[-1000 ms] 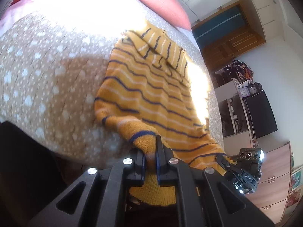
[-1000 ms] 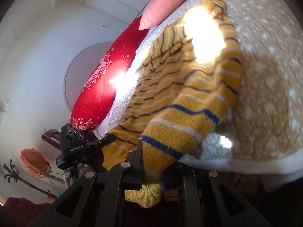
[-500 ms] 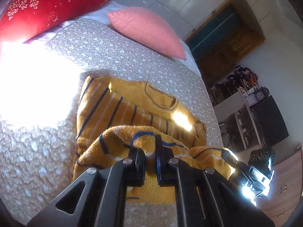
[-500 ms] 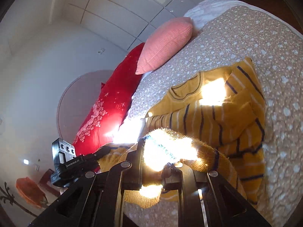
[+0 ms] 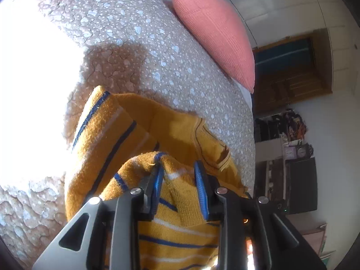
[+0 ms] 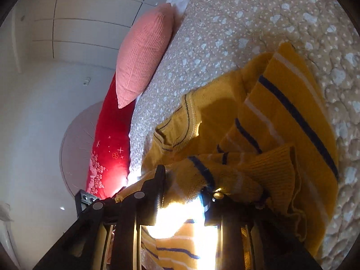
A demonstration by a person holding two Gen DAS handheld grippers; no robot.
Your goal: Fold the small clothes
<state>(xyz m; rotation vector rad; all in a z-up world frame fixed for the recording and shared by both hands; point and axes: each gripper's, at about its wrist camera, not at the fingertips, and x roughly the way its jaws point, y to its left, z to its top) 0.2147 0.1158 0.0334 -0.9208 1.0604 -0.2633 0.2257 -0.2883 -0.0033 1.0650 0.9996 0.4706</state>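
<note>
Presently I find the yellow striped sweater [image 5: 126, 139] lying folded over on the bed's spotted beige quilt [image 5: 135, 36], its neckline [image 6: 177, 126] turned toward the pillows. My left gripper [image 5: 178, 168] has its blue-padded fingers [image 5: 157, 180] spread apart, with the folded-over hem lying loose between them; I see no pinch on the knit. My right gripper [image 6: 183, 180] likewise shows its fingers [image 6: 158, 180] parted, and the cloth between them is washed out by sun glare, so I cannot tell whether it touches either pad. From the right wrist view, a sleeve [image 6: 290, 103] lies doubled across the body of the garment, and a ribbed cuff [image 6: 274, 164] rests just beside the right-hand finger. A pink pillow [image 6: 144, 51] sits at the head of the bed, touching the quilt's edge, with a red cushion [image 6: 110, 148] just beside it. Strong sunlight bleaches the quilt's left part in the left wrist view.
</note>
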